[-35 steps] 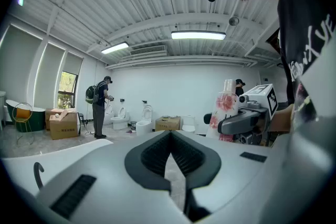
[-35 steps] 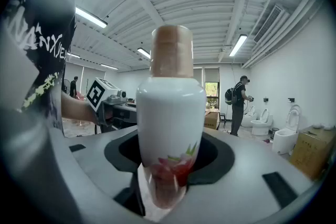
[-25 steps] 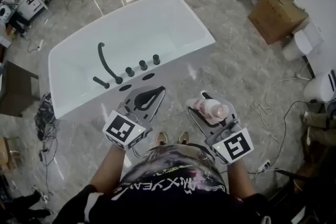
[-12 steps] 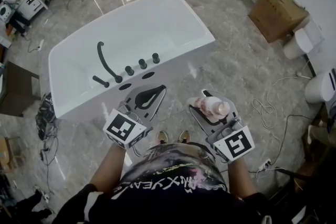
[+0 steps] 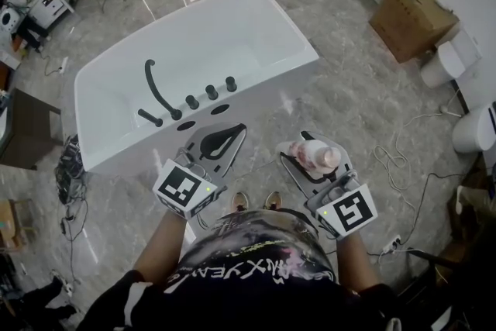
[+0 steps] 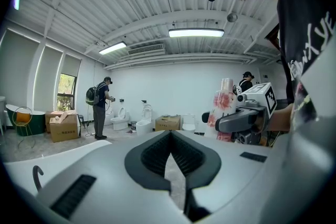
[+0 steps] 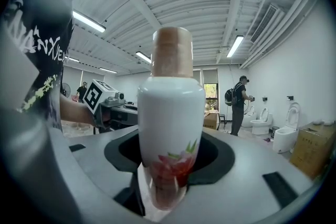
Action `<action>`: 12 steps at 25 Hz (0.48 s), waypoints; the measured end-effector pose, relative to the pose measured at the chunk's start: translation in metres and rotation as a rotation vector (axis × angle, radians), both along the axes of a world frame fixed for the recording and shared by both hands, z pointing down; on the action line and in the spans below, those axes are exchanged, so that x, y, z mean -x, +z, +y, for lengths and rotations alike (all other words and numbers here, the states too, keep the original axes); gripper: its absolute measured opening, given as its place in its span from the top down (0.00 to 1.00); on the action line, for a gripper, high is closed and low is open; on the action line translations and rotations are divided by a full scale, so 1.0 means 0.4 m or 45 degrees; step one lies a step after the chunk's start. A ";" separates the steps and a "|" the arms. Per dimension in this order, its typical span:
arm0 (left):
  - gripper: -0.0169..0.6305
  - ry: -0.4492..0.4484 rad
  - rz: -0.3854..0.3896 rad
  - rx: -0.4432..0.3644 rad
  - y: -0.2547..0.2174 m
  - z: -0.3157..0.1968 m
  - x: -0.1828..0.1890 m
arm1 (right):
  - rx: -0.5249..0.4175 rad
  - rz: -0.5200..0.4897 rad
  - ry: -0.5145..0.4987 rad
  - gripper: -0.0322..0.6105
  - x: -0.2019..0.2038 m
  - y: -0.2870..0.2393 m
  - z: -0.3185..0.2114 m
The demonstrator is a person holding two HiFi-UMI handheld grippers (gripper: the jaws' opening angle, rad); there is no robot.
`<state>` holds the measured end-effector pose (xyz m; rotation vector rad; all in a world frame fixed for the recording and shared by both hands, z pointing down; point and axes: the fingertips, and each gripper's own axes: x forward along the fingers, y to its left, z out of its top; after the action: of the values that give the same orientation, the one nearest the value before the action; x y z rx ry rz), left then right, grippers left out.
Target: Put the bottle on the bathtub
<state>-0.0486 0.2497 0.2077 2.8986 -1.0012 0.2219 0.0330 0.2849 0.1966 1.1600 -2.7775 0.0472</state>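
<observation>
Change: next to nothing since the earlier frame; both grippers and the bottle sit where they were, in front of the tub.
Bathtub (image 5: 108,147): white, upper centre of the head view, with a black tap (image 5: 157,93) and knobs on its near rim.
Bottle (image 5: 314,156): white with a red flower print and a pale pink cap; lower right of centre, over the floor, apart from the tub.
Right gripper (image 5: 311,159): clamped on the bottle's body.
Left gripper (image 5: 221,142): tips closed together, holding nothing.

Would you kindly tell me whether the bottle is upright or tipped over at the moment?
Upright: the bottle stands cap-up, clamped between the jaws of the right tool.
</observation>
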 end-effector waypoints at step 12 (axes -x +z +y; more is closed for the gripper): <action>0.96 -0.023 -0.024 0.017 0.017 0.038 -0.067 | 0.027 -0.014 -0.016 0.60 -0.068 0.012 0.024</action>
<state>-0.0218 0.2650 0.2143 2.8799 -1.0246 0.2543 0.0602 0.2946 0.2015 1.1405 -2.7866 0.0820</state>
